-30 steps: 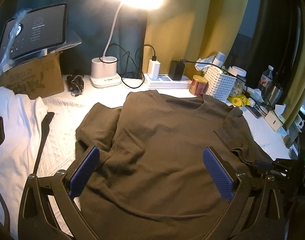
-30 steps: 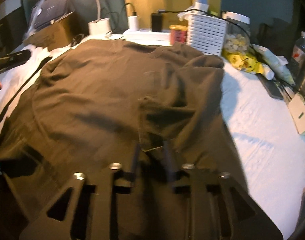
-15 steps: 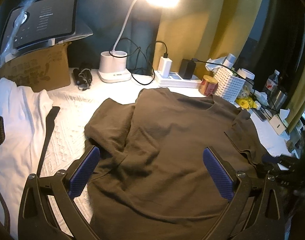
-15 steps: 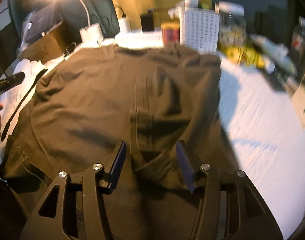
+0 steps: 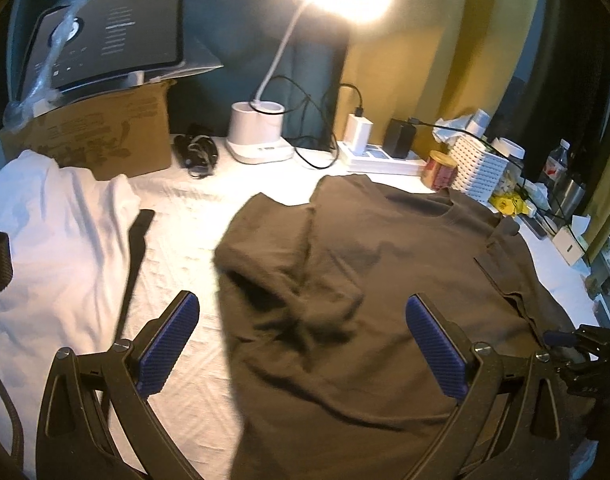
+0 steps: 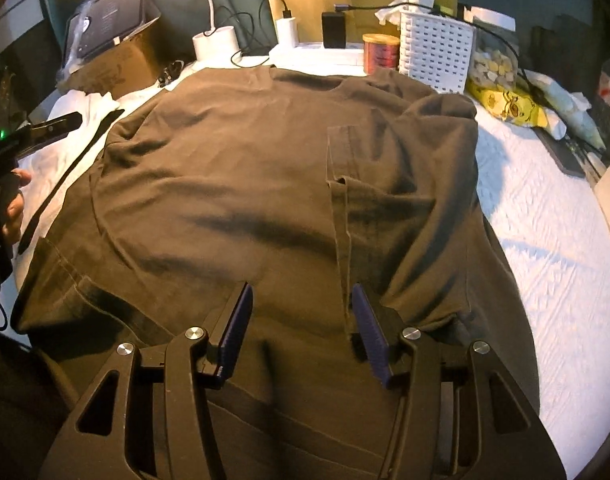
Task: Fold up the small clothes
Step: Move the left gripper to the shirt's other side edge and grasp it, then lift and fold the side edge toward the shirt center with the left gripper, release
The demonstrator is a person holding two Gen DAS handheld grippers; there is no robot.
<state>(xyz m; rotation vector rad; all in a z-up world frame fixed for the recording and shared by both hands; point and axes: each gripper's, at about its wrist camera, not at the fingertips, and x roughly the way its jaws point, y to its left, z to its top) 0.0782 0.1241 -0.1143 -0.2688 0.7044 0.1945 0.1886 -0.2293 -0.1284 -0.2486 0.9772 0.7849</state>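
Observation:
A brown T-shirt lies spread front up on the white bedspread, collar toward the far side. My left gripper hovers open and wide over the shirt's left sleeve and side edge, nothing between its blue pads. In the right wrist view the shirt has its right sleeve folded inward over the chest. My right gripper is open just above the cloth, its right pad beside the folded sleeve's hem, with no pressure on it. The left gripper's fingers and a hand show at the left edge.
A white garment and a black strap lie to the left. Along the back stand a cardboard box with a tablet, a lamp base, a power strip, a can and a white basket.
My right gripper has opened and let go of the folded sleeve, which now rests on the chest. My left gripper has shifted left, from over the shirt's middle to over its left edge.

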